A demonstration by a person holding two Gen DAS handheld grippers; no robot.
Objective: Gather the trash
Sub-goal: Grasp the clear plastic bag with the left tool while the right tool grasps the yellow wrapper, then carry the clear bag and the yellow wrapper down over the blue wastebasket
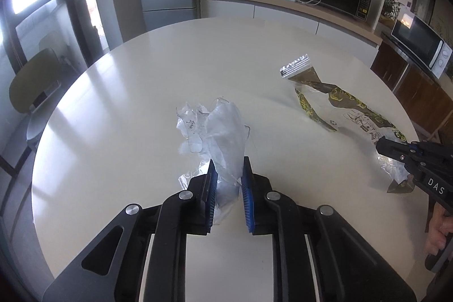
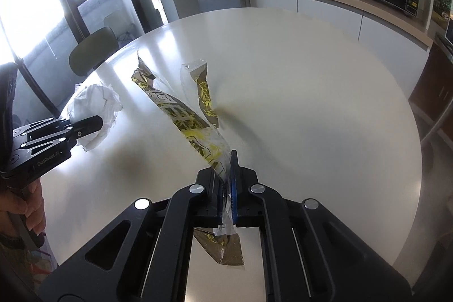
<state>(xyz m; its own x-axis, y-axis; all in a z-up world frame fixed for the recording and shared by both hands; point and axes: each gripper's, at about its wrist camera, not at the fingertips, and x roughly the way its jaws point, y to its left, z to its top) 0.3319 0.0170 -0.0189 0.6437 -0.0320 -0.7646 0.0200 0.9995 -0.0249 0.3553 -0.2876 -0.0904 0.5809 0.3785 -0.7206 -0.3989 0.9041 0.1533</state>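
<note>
Already, in the left wrist view, the left gripper (image 1: 228, 173) is clamped on the crumpled clear plastic (image 1: 218, 129), which rises toward twelve o'clock above the round table (image 1: 127, 92). Across in the right wrist view, the right gripper (image 2: 226, 174) pinches the printed wrapper (image 2: 184, 115), its long axis running toward eleven o'clock; each hand already carries its own piece, no bin in sight

Our left hand-held gripper (image 1: 228, 174) is matte black, its linkage arms pinned with round silver screws, its fingers faced with ribbed blue pads (image 1: 247, 188). White lettering "GenRobot.AI" marks its side, toward 9 o'clock in the right wrist view. Our right hand-held gripper (image 2: 226, 174) matches, lettered "DAS"
</note>
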